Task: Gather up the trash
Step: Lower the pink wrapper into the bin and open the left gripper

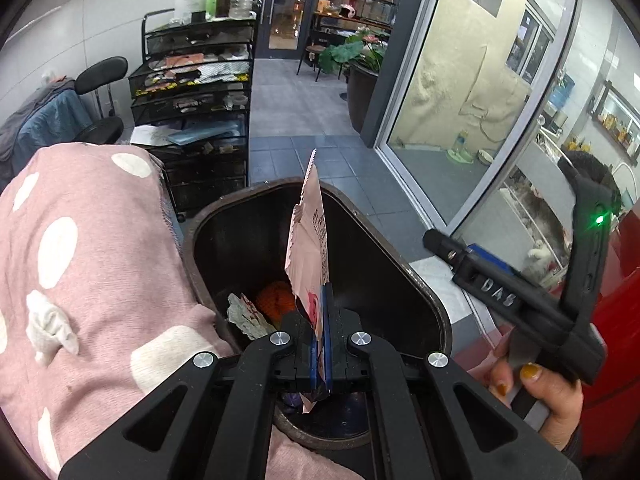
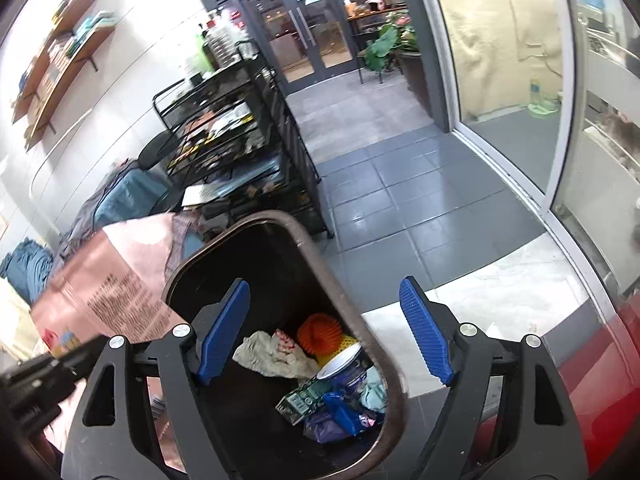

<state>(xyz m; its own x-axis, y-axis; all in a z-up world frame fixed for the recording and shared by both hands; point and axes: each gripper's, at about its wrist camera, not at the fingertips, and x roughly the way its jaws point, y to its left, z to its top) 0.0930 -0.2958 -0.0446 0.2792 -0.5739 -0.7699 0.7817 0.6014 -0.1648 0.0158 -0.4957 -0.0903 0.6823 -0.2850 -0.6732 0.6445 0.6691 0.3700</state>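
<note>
Grey tiled floor (image 2: 380,184) under the dark trash bin (image 2: 320,264) and black wire cart (image 2: 256,128).

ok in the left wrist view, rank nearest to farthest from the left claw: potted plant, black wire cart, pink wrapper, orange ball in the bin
1. Pink wrapper, pinched in the left claw itself.
2. Orange ball, just beyond, down in the bin.
3. Black wire cart, past the bin, to the left.
4. Potted plant, farthest, by the doorway.
</note>
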